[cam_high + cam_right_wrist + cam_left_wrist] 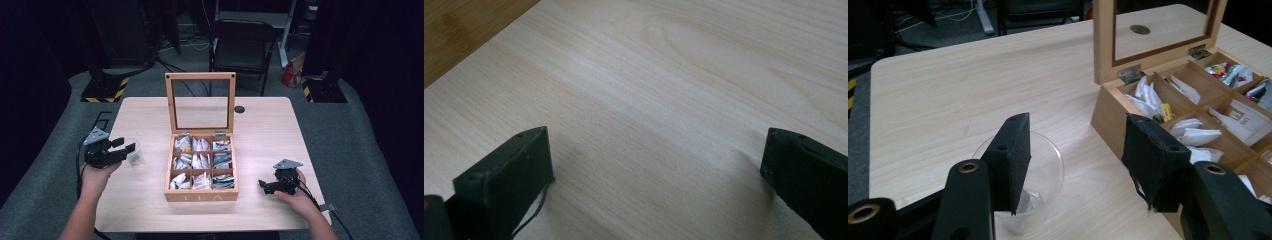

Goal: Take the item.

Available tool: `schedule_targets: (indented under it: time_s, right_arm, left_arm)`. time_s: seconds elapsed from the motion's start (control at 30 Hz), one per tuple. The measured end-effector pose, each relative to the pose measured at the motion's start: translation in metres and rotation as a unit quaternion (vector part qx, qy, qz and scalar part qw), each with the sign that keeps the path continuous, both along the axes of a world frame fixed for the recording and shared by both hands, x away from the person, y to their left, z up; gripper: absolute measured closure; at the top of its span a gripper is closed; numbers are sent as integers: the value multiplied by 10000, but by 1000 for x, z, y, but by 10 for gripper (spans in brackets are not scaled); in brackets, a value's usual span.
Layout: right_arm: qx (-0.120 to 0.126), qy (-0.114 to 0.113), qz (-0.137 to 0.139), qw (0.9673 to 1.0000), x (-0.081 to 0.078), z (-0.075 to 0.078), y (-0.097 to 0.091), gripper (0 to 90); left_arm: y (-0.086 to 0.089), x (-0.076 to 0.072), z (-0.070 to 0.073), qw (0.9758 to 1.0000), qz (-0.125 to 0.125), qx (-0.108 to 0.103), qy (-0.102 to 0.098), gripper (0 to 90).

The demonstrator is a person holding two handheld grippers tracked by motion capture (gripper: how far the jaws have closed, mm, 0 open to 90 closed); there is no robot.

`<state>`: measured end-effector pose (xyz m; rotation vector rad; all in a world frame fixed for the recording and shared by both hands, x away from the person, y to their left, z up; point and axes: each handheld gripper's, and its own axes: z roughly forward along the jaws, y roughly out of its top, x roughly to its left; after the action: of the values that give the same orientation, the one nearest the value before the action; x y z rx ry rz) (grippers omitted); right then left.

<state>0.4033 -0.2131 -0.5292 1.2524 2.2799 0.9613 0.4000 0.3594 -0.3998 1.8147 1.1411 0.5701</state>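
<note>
Wooden tea box (201, 196), lid up (glass pane), nine compartments of sachets

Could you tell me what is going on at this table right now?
A person holds a gripper in each hand at a light wooden table. A wooden tea box with nine compartments of tea bags sits in the middle, its glass-paned lid standing open. The left gripper is open around the rim of a clear plastic cup holding something small. The right gripper is open over bare tabletop.
</note>
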Motion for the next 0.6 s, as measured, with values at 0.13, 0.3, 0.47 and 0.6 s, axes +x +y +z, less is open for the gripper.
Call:
schedule_targets:
  time_s: [0.13,0.3,0.47,0.6]
  right_arm:
    - [1,0,0,10000,0,0,0,0]
    - [8,-9,-5,10000,0,0,0,0]
    - [3,-5,-8,10000,0,0,0,0]
    - [8,-8,-6,10000,0,0,0,0]
  left_arm:
    - [-4,-3,2,10000,-65,15,-18,443]
    - [-11,-10,1,9998,-187,71,-29,441]
    - [-17,-17,-2,9995,-315,80,-48,441]
    - [-20,-22,-6,9992,-385,103,-29,440]
